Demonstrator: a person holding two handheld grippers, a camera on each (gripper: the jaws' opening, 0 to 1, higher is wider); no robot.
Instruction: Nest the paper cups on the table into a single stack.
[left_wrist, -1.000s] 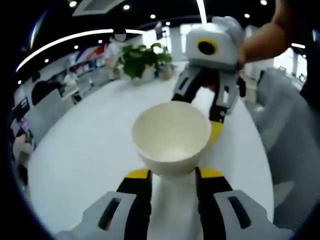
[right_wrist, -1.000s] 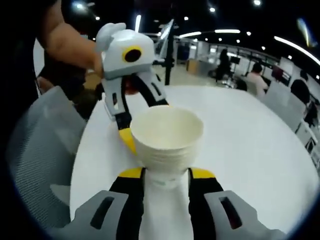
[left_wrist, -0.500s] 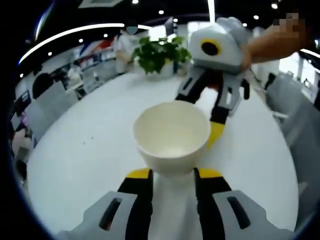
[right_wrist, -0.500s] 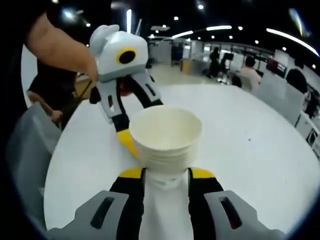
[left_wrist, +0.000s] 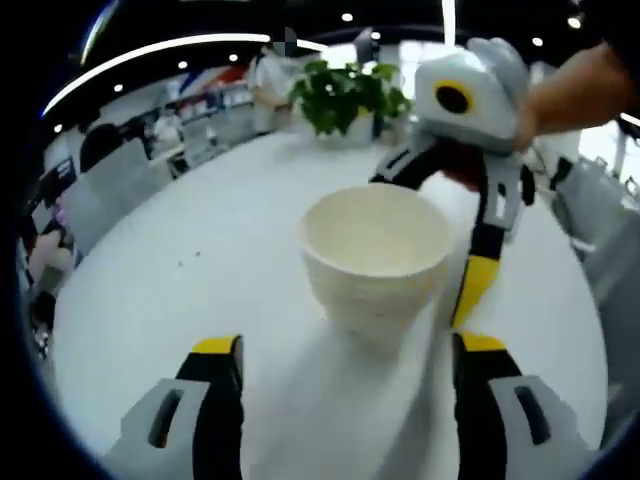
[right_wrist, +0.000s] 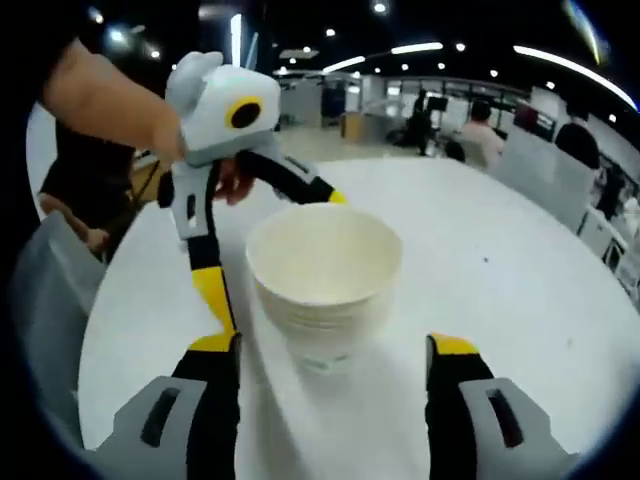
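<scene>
- Paper cups (left_wrist: 375, 255) stand nested in one stack upright on the white surface (left_wrist: 200, 290), mouth up — the ridged rims of several cups show one below another on the outside in the right gripper view (right_wrist: 322, 290).
- Inside, the top cup looks empty: pale cream walls, smooth, tapering downward; the base is partly blurred.
- Left gripper (left_wrist: 340, 365) has its yellow-tipped jaws spread wide to either side of the stack, not touching it.
- Right gripper (right_wrist: 335, 360) likewise stands with jaws parted, the stack between them and free.
- Each gripper shows from the front in the other's view, held by a hand (right_wrist: 110, 100).
- Beyond — a potted plant (left_wrist: 350, 95) at the surface's far edge, office chairs (left_wrist: 100, 200) and blurred people.
</scene>
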